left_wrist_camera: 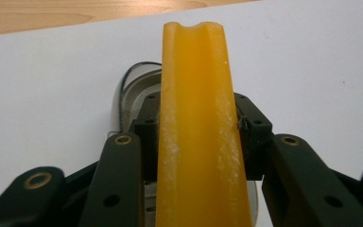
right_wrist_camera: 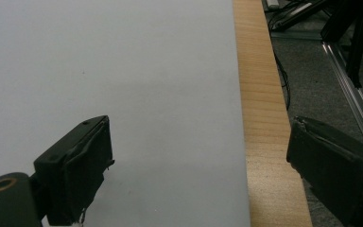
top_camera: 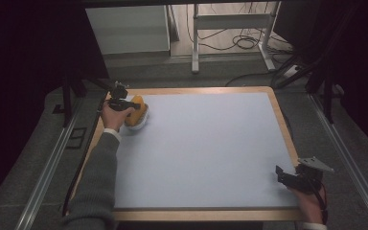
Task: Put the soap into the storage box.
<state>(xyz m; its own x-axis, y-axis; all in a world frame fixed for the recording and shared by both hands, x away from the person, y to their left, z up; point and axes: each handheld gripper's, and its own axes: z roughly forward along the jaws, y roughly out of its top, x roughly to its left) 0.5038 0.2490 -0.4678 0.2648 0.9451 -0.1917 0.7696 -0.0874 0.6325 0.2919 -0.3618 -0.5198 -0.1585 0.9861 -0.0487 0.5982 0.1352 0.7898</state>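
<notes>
Your right claw [top_camera: 287, 176] rests released at the counter's [top_camera: 206, 143] five o'clock. At ten o'clock, your left claw [top_camera: 130, 106] is clenched on the orange block [top_camera: 138, 111], lowering it into the white dish [top_camera: 136, 126]. Next, probably seat it and let go gently.

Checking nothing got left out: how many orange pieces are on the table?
1: the orange piece sits at the mat's far left corner, clamped in the left gripper over a small white dish. None seems hidden.
</notes>
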